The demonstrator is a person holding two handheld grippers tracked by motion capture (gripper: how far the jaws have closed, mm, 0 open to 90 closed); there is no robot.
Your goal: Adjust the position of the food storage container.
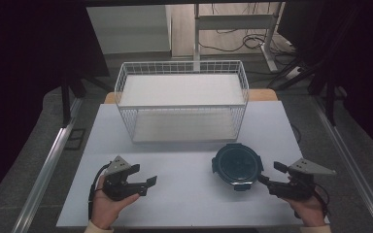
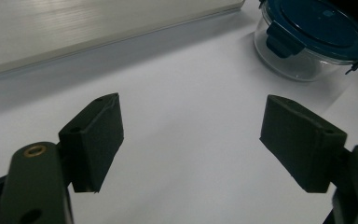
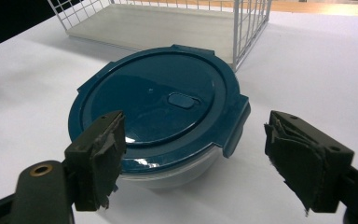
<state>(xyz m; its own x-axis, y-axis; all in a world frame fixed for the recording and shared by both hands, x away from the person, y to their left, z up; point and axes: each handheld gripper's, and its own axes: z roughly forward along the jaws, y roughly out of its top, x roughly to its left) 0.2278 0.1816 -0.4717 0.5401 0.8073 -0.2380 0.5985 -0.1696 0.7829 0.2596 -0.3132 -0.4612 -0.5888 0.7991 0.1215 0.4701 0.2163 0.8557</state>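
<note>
White worktop [image 1: 184, 194] carried my right gripper [image 3: 193, 161], wide open and empty, just short of the teal-lidded glass container [image 3: 161, 107]; left gripper [image 2: 191, 140] likewise.

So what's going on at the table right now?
A person holds a gripper in each hand over the white table. The right gripper is open and pointed at a round glass container with a blue clip-on lid, its fingers close to the lid's edge but not gripping it. The left gripper is open over bare table, holding nothing. A white wire basket stands behind the container.
</note>
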